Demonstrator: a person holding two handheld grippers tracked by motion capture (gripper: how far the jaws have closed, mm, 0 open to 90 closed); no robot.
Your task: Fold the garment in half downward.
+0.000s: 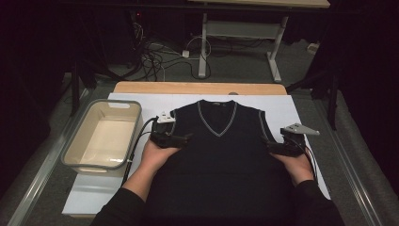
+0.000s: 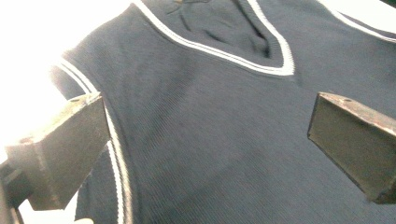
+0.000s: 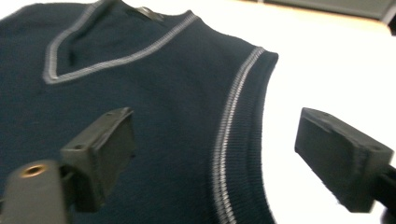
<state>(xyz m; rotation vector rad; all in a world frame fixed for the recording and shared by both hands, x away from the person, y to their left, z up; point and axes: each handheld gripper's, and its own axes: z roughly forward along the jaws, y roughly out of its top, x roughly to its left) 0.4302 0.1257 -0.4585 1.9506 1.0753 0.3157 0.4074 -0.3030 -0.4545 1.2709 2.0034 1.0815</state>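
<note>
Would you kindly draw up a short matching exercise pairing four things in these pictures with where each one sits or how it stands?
Things:
1. sweater vest
2. plastic bin
3. left hand-held gripper
4. right hand-held gripper

Places or states:
A. jaws open over the vest's armhole edge at the right of the high view
B. spread flat in the middle of the white sheet
C. stands left of the vest
D. jaws open over the vest's armhole edge at the left of the high view

Pairs: 1-B, 2-C, 3-D, 4-A

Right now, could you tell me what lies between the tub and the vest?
In the high view, the left claw and its cable lie between the tub and the vest, over white sheet.
</note>
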